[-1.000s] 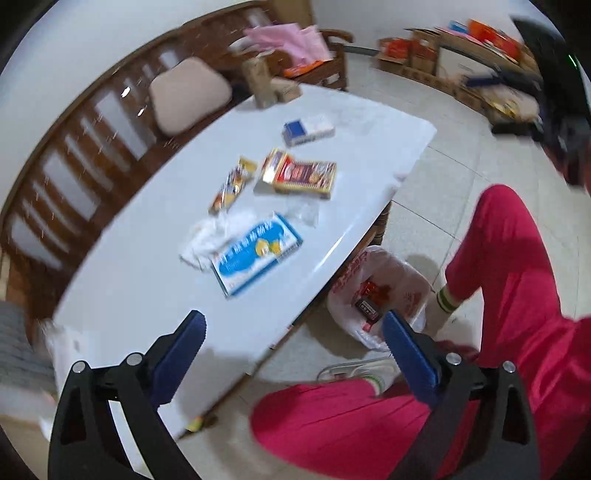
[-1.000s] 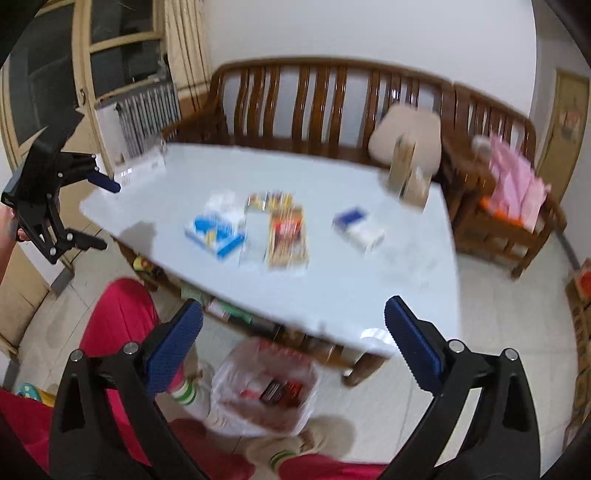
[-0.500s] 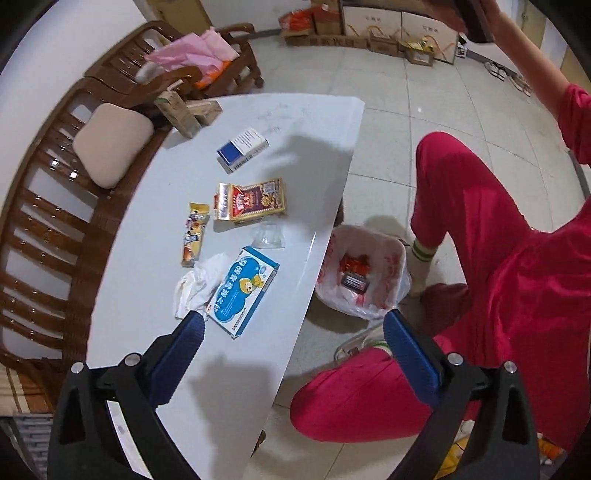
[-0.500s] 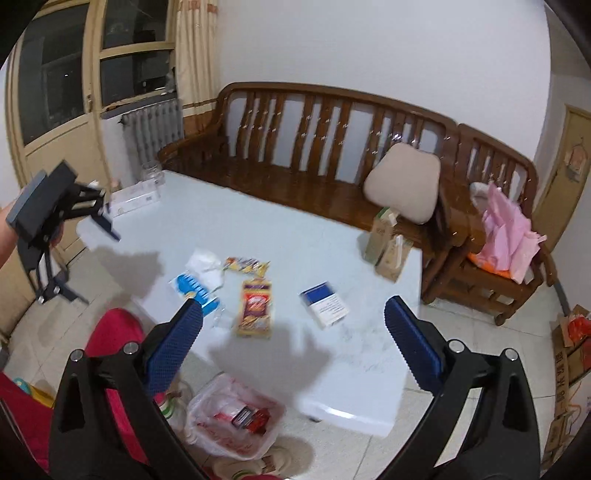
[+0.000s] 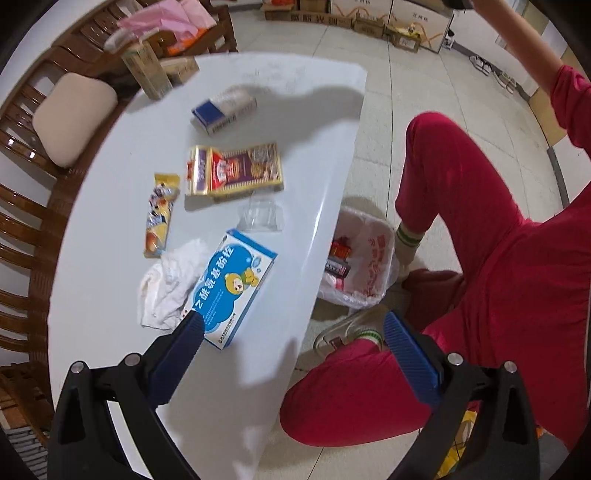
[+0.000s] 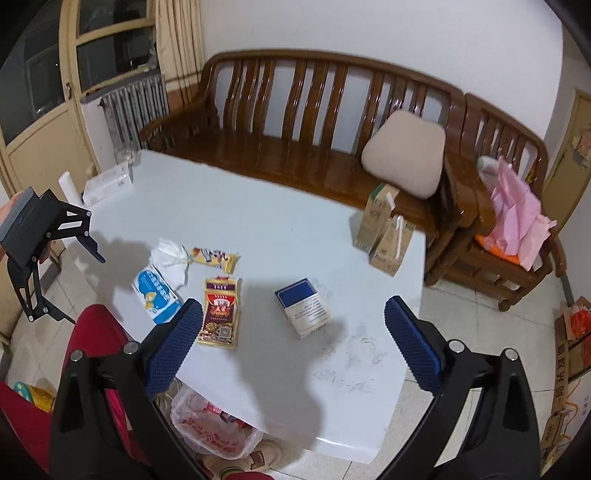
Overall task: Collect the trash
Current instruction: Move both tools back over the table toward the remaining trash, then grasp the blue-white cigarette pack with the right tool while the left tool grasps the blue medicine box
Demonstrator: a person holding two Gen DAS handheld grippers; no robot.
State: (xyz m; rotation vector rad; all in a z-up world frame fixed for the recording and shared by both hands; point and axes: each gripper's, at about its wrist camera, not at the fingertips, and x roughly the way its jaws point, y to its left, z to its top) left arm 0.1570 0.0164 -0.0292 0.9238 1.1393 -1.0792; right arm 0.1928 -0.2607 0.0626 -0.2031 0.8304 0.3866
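Both the left gripper (image 5: 291, 328) and right gripper (image 6: 293, 317) hover with jaws spread, empty, above the white worktop (image 6: 258, 221); boxes and wrappers lie there, a trash bag (image 5: 369, 266) on the floor beside it

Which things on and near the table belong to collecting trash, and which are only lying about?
For the job:
- light blue box
- crumpled tissue
- yellow snack wrapper
- red snack packet
- clear plastic piece
- trash bag

Lying about:
- beige cushion
- pink cloth
- cardboard boxes
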